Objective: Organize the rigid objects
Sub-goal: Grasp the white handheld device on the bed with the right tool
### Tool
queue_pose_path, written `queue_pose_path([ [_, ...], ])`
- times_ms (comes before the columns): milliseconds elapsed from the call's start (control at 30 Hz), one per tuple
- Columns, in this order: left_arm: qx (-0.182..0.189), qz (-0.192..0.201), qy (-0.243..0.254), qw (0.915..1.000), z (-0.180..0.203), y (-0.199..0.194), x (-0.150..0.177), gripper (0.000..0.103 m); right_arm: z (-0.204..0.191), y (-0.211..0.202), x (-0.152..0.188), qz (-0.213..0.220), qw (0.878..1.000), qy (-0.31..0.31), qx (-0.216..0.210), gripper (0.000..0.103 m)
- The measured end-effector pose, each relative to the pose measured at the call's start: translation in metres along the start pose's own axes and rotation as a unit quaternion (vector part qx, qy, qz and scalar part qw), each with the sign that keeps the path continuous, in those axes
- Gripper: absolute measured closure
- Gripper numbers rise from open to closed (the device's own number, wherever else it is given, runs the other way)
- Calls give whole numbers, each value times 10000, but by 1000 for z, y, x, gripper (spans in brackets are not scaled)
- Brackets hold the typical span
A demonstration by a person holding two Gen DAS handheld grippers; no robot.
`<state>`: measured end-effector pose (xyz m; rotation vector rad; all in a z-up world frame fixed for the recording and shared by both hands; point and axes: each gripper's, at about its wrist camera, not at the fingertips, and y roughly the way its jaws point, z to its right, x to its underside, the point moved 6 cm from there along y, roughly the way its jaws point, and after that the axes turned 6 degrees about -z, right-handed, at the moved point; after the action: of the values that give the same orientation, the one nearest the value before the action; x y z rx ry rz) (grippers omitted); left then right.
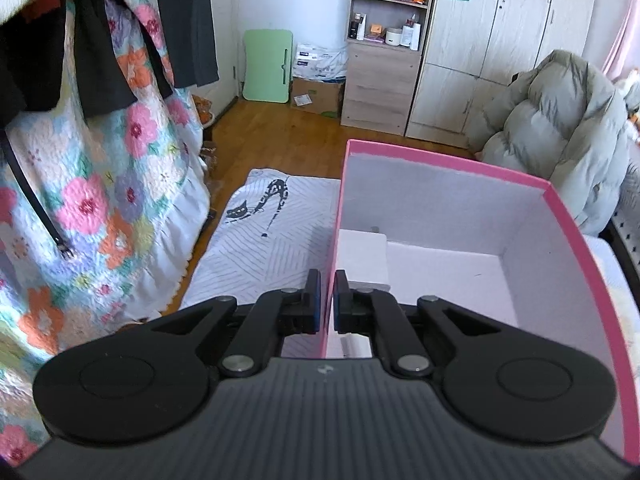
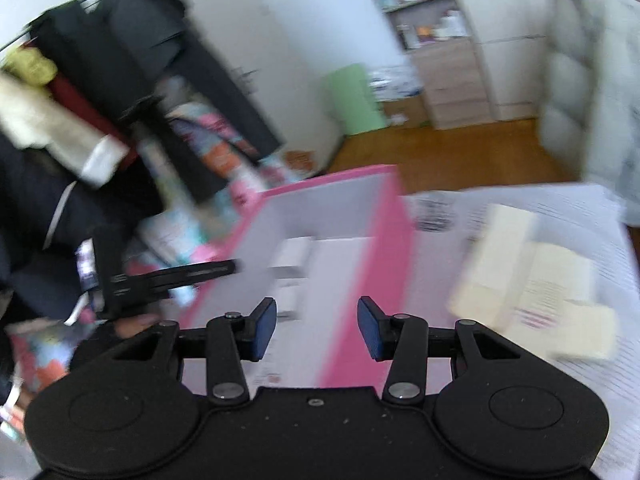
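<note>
A pink box (image 1: pixel 560 216) with a pale grey inside stands open on a white patterned sheet (image 1: pixel 260 240). My left gripper (image 1: pixel 327 276) is shut on the box's left wall, one pad on each side of it. A small white box (image 1: pixel 362 256) lies inside by that wall. In the blurred right wrist view my right gripper (image 2: pixel 317 312) hovers open over the pink box (image 2: pixel 394 240), with nothing between its fingers. The white box (image 2: pixel 294 258) lies below it. Pale cream boxes (image 2: pixel 520 272) lie on the sheet to the right of the pink box.
A floral quilt (image 1: pixel 100 200) and dark hanging clothes (image 1: pixel 96 40) fill the left. A grey puffy coat (image 1: pixel 560 120) lies at the right. A shelf unit (image 1: pixel 384 40), wardrobe (image 1: pixel 500 40) and green folding table (image 1: pixel 268 64) line the far wall beyond wooden floor.
</note>
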<state>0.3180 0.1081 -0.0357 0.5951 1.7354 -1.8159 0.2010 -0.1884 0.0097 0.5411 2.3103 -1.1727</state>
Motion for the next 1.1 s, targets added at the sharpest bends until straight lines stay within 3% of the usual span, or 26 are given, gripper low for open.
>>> queue_pose_path([
  [233, -400, 63, 410, 9983, 11, -2, -2, 97, 59, -12, 21, 87, 9962, 472, 729, 53],
  [400, -361, 174, 202, 9990, 11, -3, -6, 97, 82, -3, 28, 53, 9904, 400, 1321, 53],
  [567, -231, 214, 80, 9995, 6, -3, -2, 97, 99, 6, 25, 84, 9857, 449, 1623, 52],
  [833, -197, 348, 55, 9992, 6, -6, -2, 97, 89, 35, -13, 233, 9903, 162, 1363, 46],
  [1100, -218, 322, 162, 9991, 8, -4, -1, 96, 113, 87, -73, -61, 9813, 190, 1915, 35],
])
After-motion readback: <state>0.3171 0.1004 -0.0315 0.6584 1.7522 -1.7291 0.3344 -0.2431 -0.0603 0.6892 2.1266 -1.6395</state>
